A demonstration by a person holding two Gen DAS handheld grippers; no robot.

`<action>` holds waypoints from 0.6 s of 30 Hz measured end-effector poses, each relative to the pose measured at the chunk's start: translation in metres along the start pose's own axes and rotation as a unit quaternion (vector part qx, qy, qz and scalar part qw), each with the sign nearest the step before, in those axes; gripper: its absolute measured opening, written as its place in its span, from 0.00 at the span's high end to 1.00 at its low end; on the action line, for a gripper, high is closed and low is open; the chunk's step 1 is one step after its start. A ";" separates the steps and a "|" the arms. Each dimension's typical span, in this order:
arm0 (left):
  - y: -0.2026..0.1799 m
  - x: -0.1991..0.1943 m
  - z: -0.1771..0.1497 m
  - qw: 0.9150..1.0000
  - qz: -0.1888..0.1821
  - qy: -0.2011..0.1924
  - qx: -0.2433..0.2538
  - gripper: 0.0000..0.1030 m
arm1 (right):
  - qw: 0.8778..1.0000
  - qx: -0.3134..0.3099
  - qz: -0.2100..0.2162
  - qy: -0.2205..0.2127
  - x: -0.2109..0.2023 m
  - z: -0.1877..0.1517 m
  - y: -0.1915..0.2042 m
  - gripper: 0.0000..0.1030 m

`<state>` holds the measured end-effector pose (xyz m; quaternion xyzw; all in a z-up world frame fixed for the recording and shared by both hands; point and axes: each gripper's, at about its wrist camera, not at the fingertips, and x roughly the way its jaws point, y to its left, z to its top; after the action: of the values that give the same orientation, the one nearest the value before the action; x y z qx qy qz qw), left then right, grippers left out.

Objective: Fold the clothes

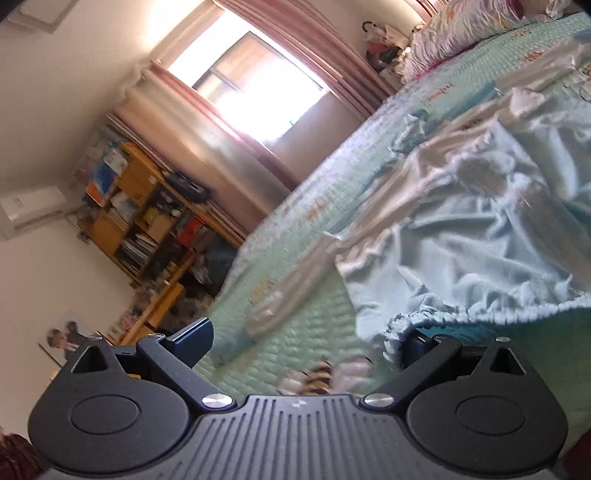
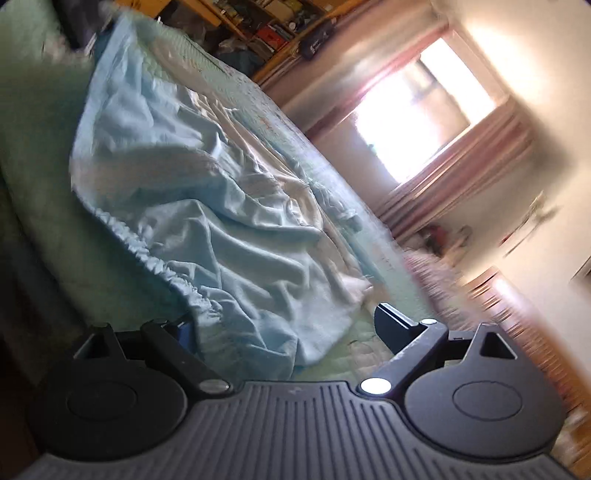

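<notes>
A crumpled light blue garment with a gathered elastic edge lies on the green quilted bed. My left gripper is open and low over the quilt; the elastic edge drapes over its right finger, and only quilt lies between the fingers. In the right wrist view the same garment spreads across the bed. My right gripper is open, with a corner of the cloth lying between its fingers. Its left finger is partly hidden behind the elastic edge.
A wooden shelf full of books and boxes stands beyond the bed's far side, beside a bright window with pink curtains. Patterned pillows lie at the bed's head. A bee print marks the quilt near my left gripper.
</notes>
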<state>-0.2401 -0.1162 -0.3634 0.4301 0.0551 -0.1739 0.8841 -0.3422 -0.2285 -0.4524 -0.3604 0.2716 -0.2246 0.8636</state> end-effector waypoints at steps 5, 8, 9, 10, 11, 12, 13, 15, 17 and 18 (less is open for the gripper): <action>0.023 -0.007 0.026 1.000 0.019 -0.017 -0.011 0.03 | 1.000 0.018 -0.023 0.005 0.006 -0.003 -0.009 0.09; 0.025 -0.005 0.032 1.000 0.021 -0.017 -0.012 0.02 | 0.999 -0.002 -0.012 0.029 0.015 -0.014 0.000 0.09; 0.023 -0.005 0.032 1.000 0.023 -0.015 -0.009 0.02 | 1.000 -0.007 -0.017 0.021 0.013 -0.012 0.000 0.09; 0.021 -0.005 0.029 1.000 0.024 -0.012 -0.005 0.02 | 1.000 -0.012 -0.021 0.012 0.010 -0.009 -0.001 0.09; 0.018 -0.004 0.026 1.000 0.025 -0.008 -0.001 0.02 | 0.999 0.002 -0.032 0.008 0.010 -0.009 -0.006 0.09; 0.015 -0.004 0.021 1.000 0.024 -0.003 0.002 0.02 | 0.999 0.018 -0.043 0.003 0.010 -0.008 -0.012 0.09; 0.013 -0.004 0.016 1.000 0.021 0.002 0.005 0.02 | 0.998 0.034 -0.054 -0.001 0.010 -0.008 -0.018 0.09; 0.008 -0.001 0.003 1.000 0.011 0.019 0.007 0.02 | 0.996 0.067 -0.060 0.004 0.013 -0.009 -0.030 0.10; 0.004 0.003 -0.007 0.999 -0.002 0.036 0.001 0.02 | 0.994 0.102 -0.036 0.008 0.016 -0.011 -0.041 0.13; 0.002 0.006 -0.012 0.999 -0.009 0.044 -0.003 0.02 | 0.993 0.118 -0.014 0.010 0.021 -0.013 -0.047 0.24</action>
<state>-0.2334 -0.1070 -0.3705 0.4340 0.0981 -0.1626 0.8807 -0.3432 -0.2771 -0.4316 -0.2577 0.2466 -0.2707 0.8941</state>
